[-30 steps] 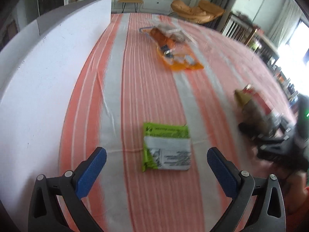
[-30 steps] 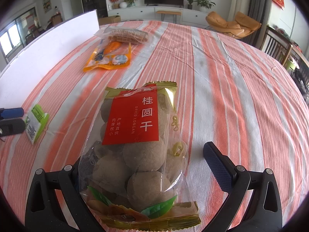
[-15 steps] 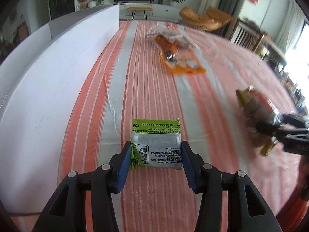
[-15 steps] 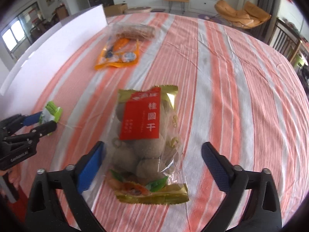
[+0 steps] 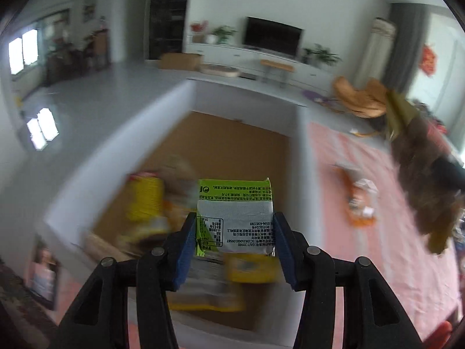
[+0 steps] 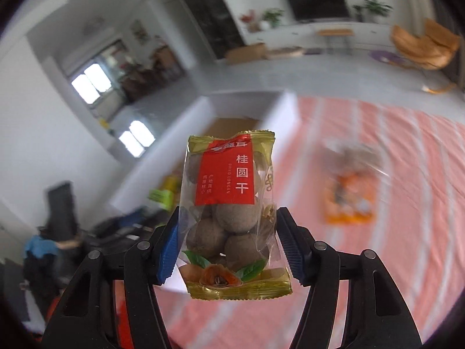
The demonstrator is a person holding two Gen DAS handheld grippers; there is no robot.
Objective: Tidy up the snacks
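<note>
Striped cloth [image 6: 377, 261], cardboard box [image 5: 232, 133], crinkly foil packets [image 5: 235, 218]

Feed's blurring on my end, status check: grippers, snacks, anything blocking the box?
Left gripper shut on green-and-white packet, over white box. Right gripper shut on dried longan bag, lifted. Box already holds snacks; orange packet on striped tablecloth. Nothing blocking.

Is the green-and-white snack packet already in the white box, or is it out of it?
Out: the left gripper holds the green-and-white snack packet clamped, above the white box.
</note>
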